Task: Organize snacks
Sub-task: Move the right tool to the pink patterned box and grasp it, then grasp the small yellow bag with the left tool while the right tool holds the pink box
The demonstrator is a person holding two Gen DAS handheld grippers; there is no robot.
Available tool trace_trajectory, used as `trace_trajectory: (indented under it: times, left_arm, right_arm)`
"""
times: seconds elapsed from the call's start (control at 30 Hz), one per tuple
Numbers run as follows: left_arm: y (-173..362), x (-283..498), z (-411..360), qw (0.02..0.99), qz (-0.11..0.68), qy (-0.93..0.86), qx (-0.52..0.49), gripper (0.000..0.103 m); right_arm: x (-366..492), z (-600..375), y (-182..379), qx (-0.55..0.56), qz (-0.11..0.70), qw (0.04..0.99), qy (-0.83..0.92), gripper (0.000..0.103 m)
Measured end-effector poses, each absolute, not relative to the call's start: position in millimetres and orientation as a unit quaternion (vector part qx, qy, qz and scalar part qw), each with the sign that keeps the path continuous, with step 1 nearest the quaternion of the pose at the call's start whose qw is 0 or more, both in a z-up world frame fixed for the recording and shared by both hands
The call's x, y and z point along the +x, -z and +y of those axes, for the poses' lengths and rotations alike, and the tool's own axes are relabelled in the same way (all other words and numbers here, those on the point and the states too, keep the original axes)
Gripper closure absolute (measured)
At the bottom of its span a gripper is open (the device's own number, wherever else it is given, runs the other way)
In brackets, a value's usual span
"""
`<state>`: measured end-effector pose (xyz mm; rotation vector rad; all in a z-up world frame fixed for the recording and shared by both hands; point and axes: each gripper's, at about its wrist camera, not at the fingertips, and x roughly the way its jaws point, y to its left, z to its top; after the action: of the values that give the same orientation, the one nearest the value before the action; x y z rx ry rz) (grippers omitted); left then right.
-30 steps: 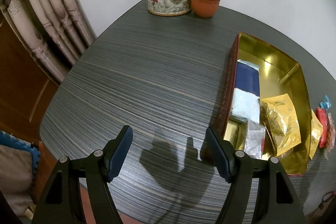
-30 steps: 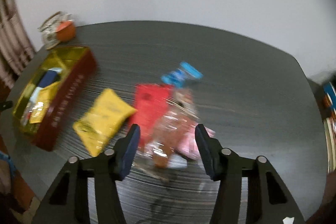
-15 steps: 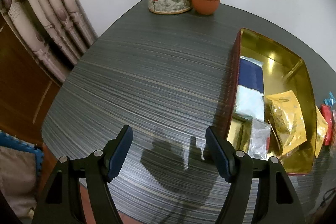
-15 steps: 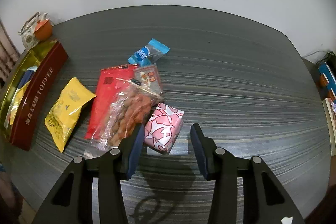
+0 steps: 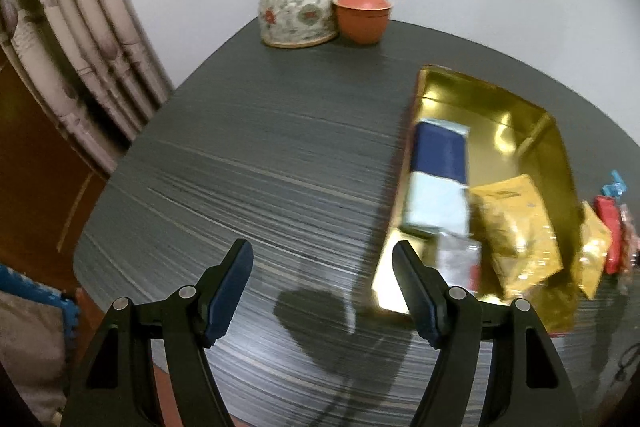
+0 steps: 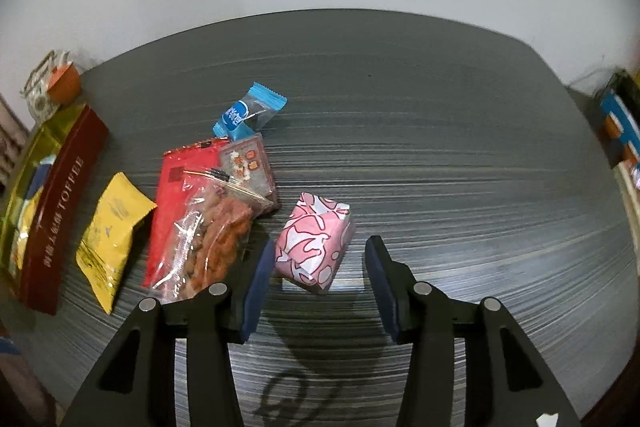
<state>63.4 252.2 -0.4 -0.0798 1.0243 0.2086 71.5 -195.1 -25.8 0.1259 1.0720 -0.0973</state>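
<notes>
A pink-and-white patterned packet [image 6: 314, 243] lies on the dark table, its near end between the fingertips of my right gripper [image 6: 319, 253]. The jaws are opening and the pads do not press on it. Left of it lie a clear bag of brown snacks [image 6: 212, 239], a red packet [image 6: 172, 187], a yellow packet [image 6: 112, 231] and a blue candy wrapper [image 6: 248, 111]. The red tin [image 6: 60, 203] with a gold inside [image 5: 452, 79] holds a dark blue packet [image 5: 440, 151] and a gold packet [image 5: 516, 235]. My left gripper [image 5: 322, 259] hangs open over bare table, left of the tin.
A flowered teapot [image 5: 296, 11] and an orange lidded cup [image 5: 362, 15] stand at the table's far edge by the wall. A curtain [image 5: 80, 39] hangs past the left edge. Boxes [image 6: 620, 123] sit beyond the table's right edge.
The right gripper swung over the snack pile and settled at the pink packet, which now lies between its fingertips. The left gripper stayed in place, still open.
</notes>
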Motion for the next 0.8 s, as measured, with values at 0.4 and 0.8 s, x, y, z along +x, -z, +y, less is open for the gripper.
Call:
trace_trajectory:
  times: [0.4, 0.8]
  left_arm:
    - [-21, 67, 168, 0.874, 0.487, -0.004, -0.001, 0.031]
    - [-13, 78, 57, 0.863, 0.493, 0.088, 0.065, 0.031]
  right_arm:
    - [74, -194, 37, 0.042, 0.514, 0.856, 0.037, 0.065]
    - [67, -210, 41, -0.018, 0.484, 0.875, 0.011, 0.07]
